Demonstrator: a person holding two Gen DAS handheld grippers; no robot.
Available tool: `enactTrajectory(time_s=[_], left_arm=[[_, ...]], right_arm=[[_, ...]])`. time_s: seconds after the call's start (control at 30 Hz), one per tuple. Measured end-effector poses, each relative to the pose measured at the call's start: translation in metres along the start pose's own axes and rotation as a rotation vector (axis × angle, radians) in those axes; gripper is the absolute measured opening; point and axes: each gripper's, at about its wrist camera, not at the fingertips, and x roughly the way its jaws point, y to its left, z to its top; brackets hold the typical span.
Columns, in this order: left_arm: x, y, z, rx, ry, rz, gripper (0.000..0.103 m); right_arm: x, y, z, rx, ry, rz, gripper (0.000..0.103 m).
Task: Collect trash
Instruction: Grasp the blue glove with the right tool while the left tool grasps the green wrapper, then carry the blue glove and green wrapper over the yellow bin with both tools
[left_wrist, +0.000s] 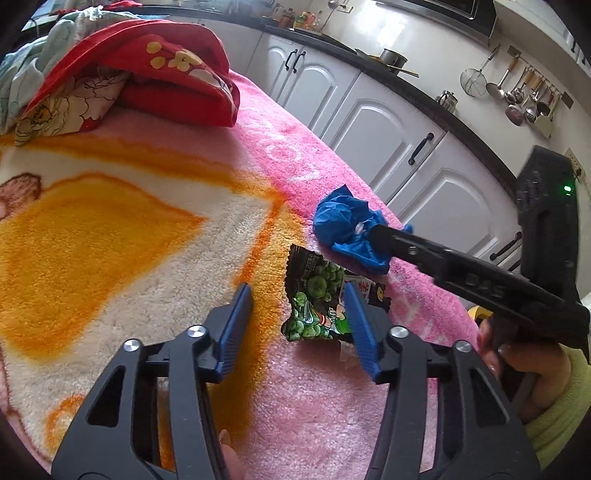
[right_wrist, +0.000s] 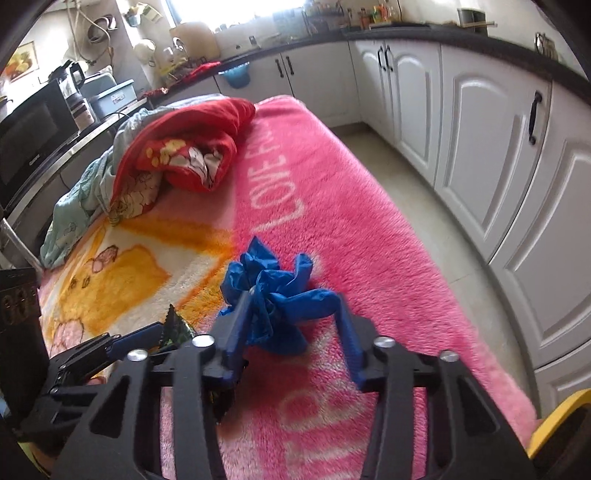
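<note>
A crumpled blue glove (right_wrist: 275, 291) lies on the pink fleece blanket (right_wrist: 354, 229). My right gripper (right_wrist: 293, 306) stands open around it, one blue finger on each side. In the left wrist view the same blue glove (left_wrist: 343, 221) sits beyond a black and green snack wrapper (left_wrist: 317, 302), and the right gripper (left_wrist: 373, 232) reaches onto the glove from the right. My left gripper (left_wrist: 299, 295) is open just above the blanket, its right finger over the wrapper's right edge and most of the wrapper between its fingers. A corner of the wrapper (right_wrist: 175, 328) shows in the right wrist view.
A red flowered quilt (left_wrist: 140, 74) and pale bedding (right_wrist: 81, 206) are heaped at the far end of the blanket. White kitchen cabinets (right_wrist: 480, 140) run along the right, with tiled floor (right_wrist: 424, 206) between. A yellow object (right_wrist: 554, 417) sits at the lower right. A hand (left_wrist: 532, 365) holds the right gripper.
</note>
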Motion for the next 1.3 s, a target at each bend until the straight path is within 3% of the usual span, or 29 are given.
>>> enactTrajectory(time_s=[0.03,0.13,0.27,0.33,0.43,0.7,1.3], left_arm=[[0.0,-0.001,-0.001,0.005,0.004,-0.001,0.037],[0.001,-0.006,-0.001,0.022,0.012,-0.01,0.029],[0.004,-0.011,-0.004,0.036,0.025,-0.023,0.02],[0.004,-0.013,-0.005,0.043,0.025,-0.027,0.009],[0.001,-0.017,-0.008,0.058,0.022,-0.033,0.005],[-0.015,-0.035,-0.017,0.115,-0.012,-0.038,0.003],[-0.041,-0.109,-0.041,0.266,-0.043,-0.094,0.002]], right_arm=[[0.001,-0.001,-0.001,0.006,0.002,0.002,0.022],[0.001,-0.002,-0.005,0.006,-0.005,0.0,0.014],[-0.005,-0.005,-0.013,0.001,-0.014,-0.018,0.012],[-0.009,-0.008,-0.019,0.004,-0.019,-0.023,0.012],[-0.015,-0.011,-0.026,0.012,-0.022,-0.026,0.011],[-0.046,-0.018,-0.051,0.027,-0.05,-0.059,0.01],[-0.161,-0.046,-0.104,0.098,-0.187,-0.11,0.009]])
